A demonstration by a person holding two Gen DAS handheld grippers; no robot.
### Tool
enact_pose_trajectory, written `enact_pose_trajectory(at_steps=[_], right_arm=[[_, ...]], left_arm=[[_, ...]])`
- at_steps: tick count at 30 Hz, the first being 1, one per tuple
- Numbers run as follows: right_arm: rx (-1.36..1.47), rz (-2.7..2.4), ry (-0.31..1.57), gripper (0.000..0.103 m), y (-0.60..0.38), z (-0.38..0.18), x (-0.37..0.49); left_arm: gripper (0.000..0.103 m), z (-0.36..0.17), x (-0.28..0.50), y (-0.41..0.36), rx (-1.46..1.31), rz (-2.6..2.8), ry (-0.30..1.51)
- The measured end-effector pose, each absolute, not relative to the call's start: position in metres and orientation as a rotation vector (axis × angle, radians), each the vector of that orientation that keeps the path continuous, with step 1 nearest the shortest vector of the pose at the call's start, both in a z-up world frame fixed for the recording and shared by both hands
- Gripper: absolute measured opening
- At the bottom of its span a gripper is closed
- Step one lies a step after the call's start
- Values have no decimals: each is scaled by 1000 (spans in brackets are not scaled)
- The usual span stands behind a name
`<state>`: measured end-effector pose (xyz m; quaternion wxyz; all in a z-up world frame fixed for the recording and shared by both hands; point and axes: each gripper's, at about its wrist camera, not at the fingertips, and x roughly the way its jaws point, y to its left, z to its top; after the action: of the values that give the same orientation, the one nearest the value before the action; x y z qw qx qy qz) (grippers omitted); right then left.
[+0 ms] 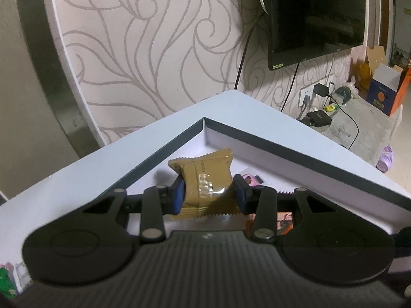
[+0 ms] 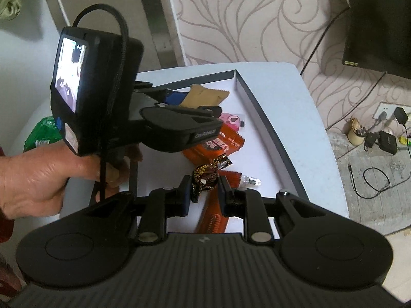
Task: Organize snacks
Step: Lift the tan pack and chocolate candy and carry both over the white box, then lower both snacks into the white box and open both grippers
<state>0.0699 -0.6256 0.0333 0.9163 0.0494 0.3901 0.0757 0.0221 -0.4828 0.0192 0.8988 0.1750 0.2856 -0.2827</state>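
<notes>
Left tool (image 1: 209, 192) pinches tan snack packet (image 1: 203, 177), right tool (image 2: 204, 192) clamps twisted brown candy (image 2: 205, 175) above tray (image 2: 259, 107); slick wrappers may slip, dropping outside.

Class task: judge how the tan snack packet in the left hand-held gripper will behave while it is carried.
The tan snack packet looks soft: its wrapper creases between the left hand-held gripper pads. It is probably light, since it hangs without drooping. The glossy film may slip.
</notes>
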Motion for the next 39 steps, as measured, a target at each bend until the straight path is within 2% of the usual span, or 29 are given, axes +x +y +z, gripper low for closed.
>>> enact_pose_trajectory(at_steps=[13,39], right_arm=[[105,50,805,25,-608,33,57],[114,-126,784,25,-592,22,50]], left_arm=[[44,14,32,-489,465,-674,557],[43,15,-1,-493,548,-805,482]])
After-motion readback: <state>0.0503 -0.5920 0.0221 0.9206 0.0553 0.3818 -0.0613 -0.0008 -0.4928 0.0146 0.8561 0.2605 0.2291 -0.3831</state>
